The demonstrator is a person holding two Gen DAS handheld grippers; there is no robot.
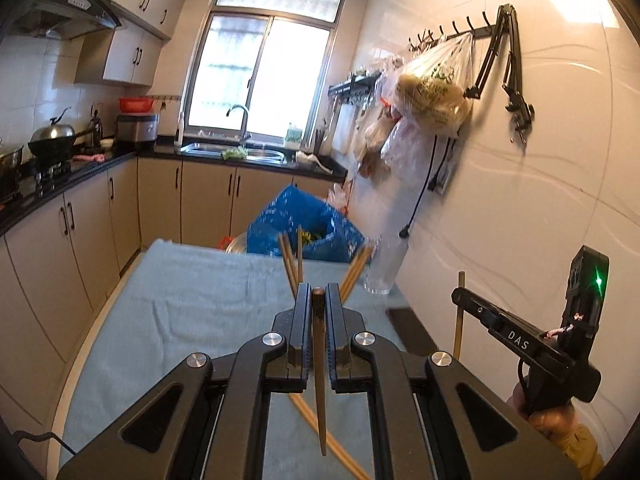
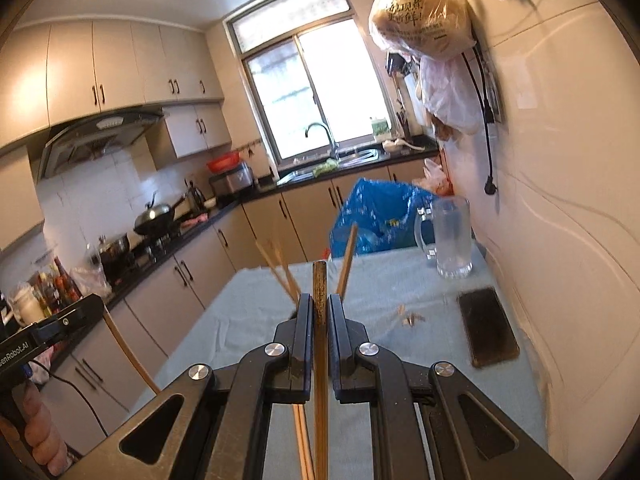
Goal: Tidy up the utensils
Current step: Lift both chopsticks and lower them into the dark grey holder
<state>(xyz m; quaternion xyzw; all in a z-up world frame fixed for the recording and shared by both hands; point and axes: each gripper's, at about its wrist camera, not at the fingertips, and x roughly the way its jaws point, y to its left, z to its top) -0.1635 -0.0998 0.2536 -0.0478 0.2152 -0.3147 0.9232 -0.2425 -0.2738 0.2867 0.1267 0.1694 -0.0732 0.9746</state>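
Left gripper point(image 1: 318, 300): jaws pinched tight on a dark chopstick point(image 1: 319, 368), tip slanting down toward the camera. Further light chopsticks point(image 1: 290, 266) fanned beyond the jaws, seemingly in the same grip (blur hides the contact).

Right gripper point(image 2: 320, 308): jaws pressed on a dark chopstick point(image 2: 320, 344), upright between the pads; pale chopsticks point(image 2: 347, 256) splayed behind.

Surface point(image 2: 248, 304): covered with blue-grey cloth.

Glass mug point(image 2: 450, 236): upright at the far right corner, near the wall.

Phone point(image 2: 487, 326): flat, dark, just short of the mug.

Blue bag point(image 1: 304, 226): beyond the far edge.
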